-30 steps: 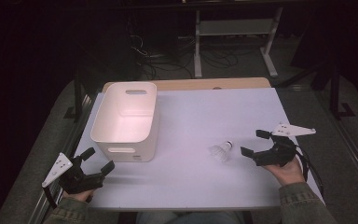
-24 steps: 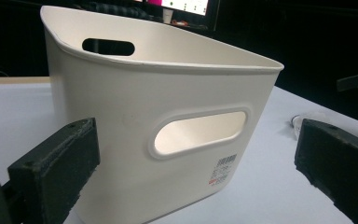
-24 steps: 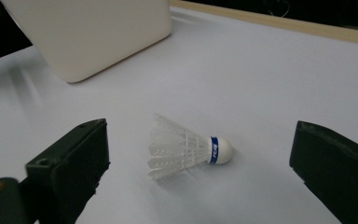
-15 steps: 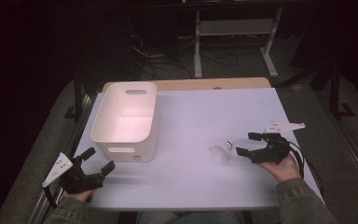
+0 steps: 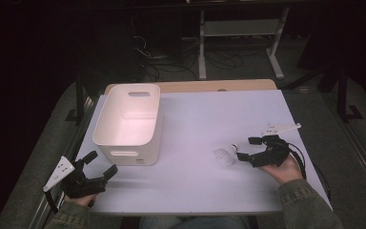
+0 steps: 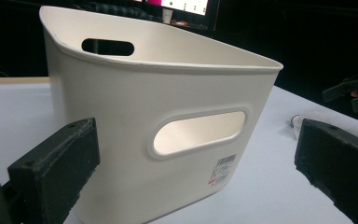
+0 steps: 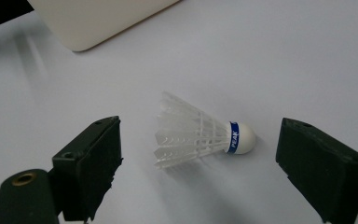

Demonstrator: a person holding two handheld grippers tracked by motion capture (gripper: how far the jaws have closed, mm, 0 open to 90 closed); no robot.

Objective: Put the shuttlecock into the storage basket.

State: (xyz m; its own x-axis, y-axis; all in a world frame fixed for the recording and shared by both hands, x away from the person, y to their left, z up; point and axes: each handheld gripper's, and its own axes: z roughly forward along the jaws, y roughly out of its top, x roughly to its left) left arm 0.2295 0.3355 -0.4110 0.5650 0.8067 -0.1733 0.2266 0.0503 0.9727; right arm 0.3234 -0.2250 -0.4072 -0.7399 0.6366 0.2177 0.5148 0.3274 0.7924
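Observation:
A white feather shuttlecock (image 7: 200, 135) with a blue band and white cork lies on its side on the white table top (image 5: 195, 186). My right gripper (image 5: 247, 148) sits just right of the shuttlecock (image 5: 226, 155). Its open jaws stand either side of it and touch nothing, and they have closed a little within the last second. A white plastic bin (image 5: 128, 121) with handle slots stands at the table's left. My left gripper (image 5: 103, 161) rests open near the front left corner and points at the bin's near wall (image 6: 168, 121).
A wooden board (image 5: 209, 86) edges the table's far side. Cables and a metal stand (image 5: 238, 28) fill the dark floor beyond. The person's sleeves (image 5: 305, 200) come in from the bottom edge. The right hand's gripper (image 6: 354, 91) appears far off in the left gripper view.
My right gripper has edged left toward the shuttlecock and its jaws have narrowed slightly. The left gripper, the bin and the shuttlecock have stayed put.

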